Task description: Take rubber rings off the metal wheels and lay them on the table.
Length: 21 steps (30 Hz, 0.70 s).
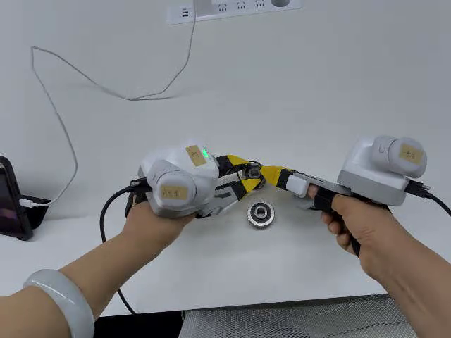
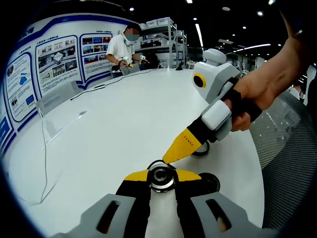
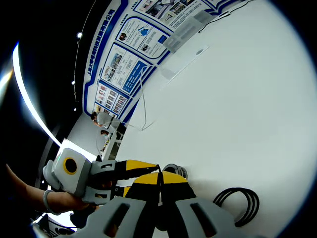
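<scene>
Two grippers meet tip to tip over the white table (image 1: 317, 84), near its front edge.

Left gripper (image 1: 244, 179): held in the left hand (image 1: 151, 222), forearm coming in from lower left, pale bangle (image 1: 60, 303) on the wrist. Jaws point right. In the left gripper view they are clamped on either side of a metal wheel (image 2: 162, 177), which is lifted off the table.

Right gripper (image 1: 266, 172): held in the right hand (image 1: 356, 222), jaws pointing left and touching the held wheel. In the right gripper view its yellow tips (image 3: 159, 178) are pressed together with a thin black strand between them. This looks like the rubber ring (image 3: 159, 172) pinched at the wheel's edge, though the strand is too fine to be sure.

Second wheel (image 1: 261, 213): lies flat on the table just below the meeting jaws, touching neither gripper.

Loose rings (image 3: 237, 201): a few black ones lie overlapped on the table, beside the right gripper.

Far edge: a power strip (image 1: 232, 8) with a grey cable (image 1: 63, 134) trailing down to a dark device (image 1: 10, 201) at the left.
</scene>
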Available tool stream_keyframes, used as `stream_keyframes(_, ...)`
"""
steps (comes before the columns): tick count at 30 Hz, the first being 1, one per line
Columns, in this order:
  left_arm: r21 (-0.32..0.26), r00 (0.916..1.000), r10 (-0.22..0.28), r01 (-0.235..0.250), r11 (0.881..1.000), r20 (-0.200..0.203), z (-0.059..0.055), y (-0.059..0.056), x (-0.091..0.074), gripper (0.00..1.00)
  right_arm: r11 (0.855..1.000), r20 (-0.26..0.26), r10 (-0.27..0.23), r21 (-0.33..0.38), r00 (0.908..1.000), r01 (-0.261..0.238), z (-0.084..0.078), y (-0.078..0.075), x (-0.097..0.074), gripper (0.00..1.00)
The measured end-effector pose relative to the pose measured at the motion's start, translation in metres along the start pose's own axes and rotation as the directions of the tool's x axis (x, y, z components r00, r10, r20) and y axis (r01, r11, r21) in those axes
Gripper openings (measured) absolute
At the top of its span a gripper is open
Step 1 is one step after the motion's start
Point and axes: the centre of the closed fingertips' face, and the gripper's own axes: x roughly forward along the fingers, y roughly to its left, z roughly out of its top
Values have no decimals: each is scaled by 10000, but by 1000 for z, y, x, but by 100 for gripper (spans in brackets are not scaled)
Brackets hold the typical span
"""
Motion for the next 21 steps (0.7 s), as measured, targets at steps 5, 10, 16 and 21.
stream_keyframes(5, 224, 9994, -245, 239, 9995, 248, 2, -9, -7, 21, 9996, -42, -220, -196, 9997, 219, -2, -3, -1, 1)
stream_keyframes(10, 387, 9977, -473, 454, 9982, 487, 4, -20, -12, 21, 9988, -104, -290, -405, 9995, 285, -3, -3, 0, 1)
stream_keyframes(16, 334, 9945, -420, 389, 9987, 955, 13, -21, -18, 21, 9942, -54, -669, -842, 9977, 662, 1, -8, -4, 1)
stream_keyframes(21, 390, 9924, -339, 295, 9988, 1187, 17, -20, -22, 21, 9811, -122, -1018, -1666, 9947, 984, 4, -9, -12, 1)
